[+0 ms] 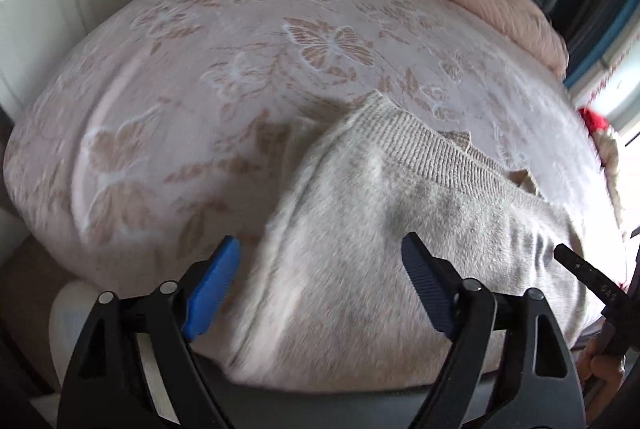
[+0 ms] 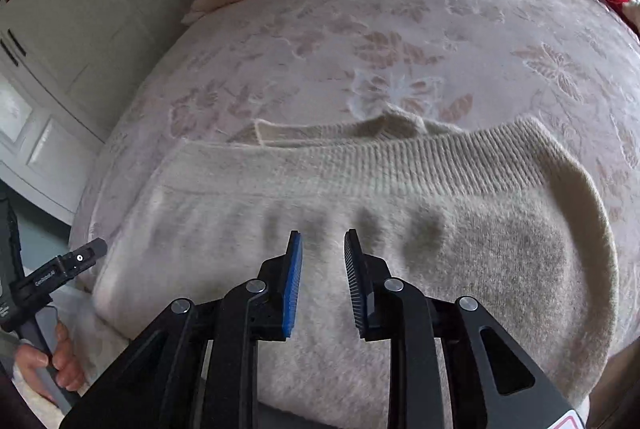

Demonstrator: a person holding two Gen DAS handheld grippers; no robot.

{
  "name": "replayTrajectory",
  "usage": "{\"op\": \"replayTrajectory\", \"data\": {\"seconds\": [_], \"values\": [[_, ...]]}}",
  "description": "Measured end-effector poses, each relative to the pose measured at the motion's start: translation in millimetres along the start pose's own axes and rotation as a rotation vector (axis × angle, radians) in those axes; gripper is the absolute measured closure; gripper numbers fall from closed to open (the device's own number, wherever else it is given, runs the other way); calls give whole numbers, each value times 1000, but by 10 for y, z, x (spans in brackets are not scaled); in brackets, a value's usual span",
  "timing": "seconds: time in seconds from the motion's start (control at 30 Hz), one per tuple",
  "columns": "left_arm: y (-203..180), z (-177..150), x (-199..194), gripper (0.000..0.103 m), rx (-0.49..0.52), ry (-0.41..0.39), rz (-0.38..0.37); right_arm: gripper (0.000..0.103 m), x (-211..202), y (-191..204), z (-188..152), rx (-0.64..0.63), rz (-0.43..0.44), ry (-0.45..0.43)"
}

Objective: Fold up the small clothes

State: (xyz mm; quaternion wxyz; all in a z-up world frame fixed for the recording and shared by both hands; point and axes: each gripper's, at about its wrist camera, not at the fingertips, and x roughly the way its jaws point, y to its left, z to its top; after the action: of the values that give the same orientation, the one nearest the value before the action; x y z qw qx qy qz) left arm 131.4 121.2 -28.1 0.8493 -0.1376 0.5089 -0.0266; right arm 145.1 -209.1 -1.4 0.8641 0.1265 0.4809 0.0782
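On my left wrist view, the cream knit sweater [image 1: 400,229] lies on the bed [image 1: 180,89], spread over the butterfly-patterned bedspread, its ribbed hem running away to the right. The left gripper [image 1: 320,273] hangs above the sweater's near left edge with its jaws spread wide; one blue pad [image 1: 212,289] sits over the bedspread just beside the fabric edge, the other over the knit, and nothing is pinched between them. On my right wrist view, the sweater [image 2: 360,229] fills the lower frame, folded, with the ribbed band across the far side. The right gripper [image 2: 322,245] sits over its middle, jaws only narrowly parted, holding nothing; I cannot tell whether the tips brush the knit. A hand [image 2: 48,361] grips the other tool's handle at the lower left.
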Motion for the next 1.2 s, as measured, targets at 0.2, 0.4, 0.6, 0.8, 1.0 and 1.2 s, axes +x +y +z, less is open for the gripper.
{"op": "replayTrajectory", "data": {"seconds": [0.2, 0.4, 0.6, 0.8, 1.0, 1.2], "values": [[441, -261, -2, 18, -186, 63, -102, 80, 246, 413, 80, -95, -2, 39], [654, -472, 263, 16, -365, 116, -165, 80, 847, 408, -36, -76, -51, 165], [419, -437, 431, 11, -261, 115, -105, 80, 899, 360, -86, -48, -19, 170], [237, -263, 248, 81, -222, 79, -148, 80, 864, 340, -117, -38, -1, 149], [-555, 12, -518, 89, -22, -77, -262, 81, 828, 257, -123, -9, 43, 137], [-1817, 6, -890, 93, 272, -113, -353, 68, 271, -77, -110, 107, 140, 52]]}}
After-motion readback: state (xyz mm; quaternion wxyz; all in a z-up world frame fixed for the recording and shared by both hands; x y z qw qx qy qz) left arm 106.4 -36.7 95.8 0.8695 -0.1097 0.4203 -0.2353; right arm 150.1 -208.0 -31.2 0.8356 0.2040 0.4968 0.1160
